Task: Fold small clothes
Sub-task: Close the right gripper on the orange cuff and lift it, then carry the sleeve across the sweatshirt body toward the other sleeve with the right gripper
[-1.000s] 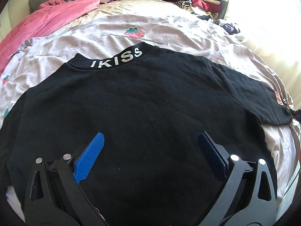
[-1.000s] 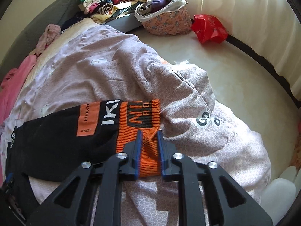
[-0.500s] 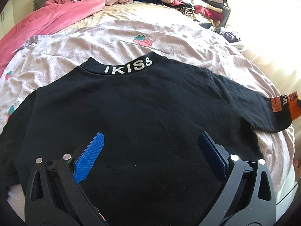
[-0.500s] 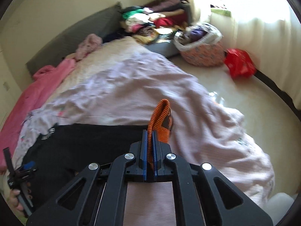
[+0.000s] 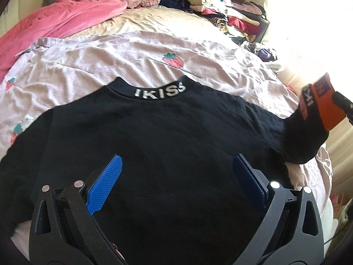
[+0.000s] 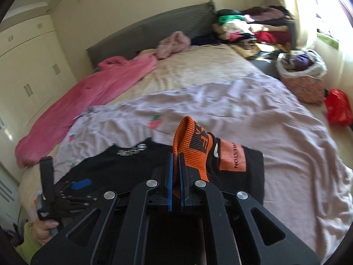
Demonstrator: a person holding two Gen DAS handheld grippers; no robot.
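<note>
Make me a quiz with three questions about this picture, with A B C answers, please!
1. Where does the black shirt lie?
A. on the bed
B. on the floor
C. in a basket

2. What colour is the cuff in the right gripper?
A. green
B. orange
C. white

3. How is the left gripper?
A. shut on the collar
B. shut on a sock
C. open over the shirt

Answers:
1 A, the shirt is spread on the lilac strawberry sheet.
2 B, ribbed orange cloth sits between the blue pads.
3 C, its two fingers stand wide apart with nothing between them.
</note>
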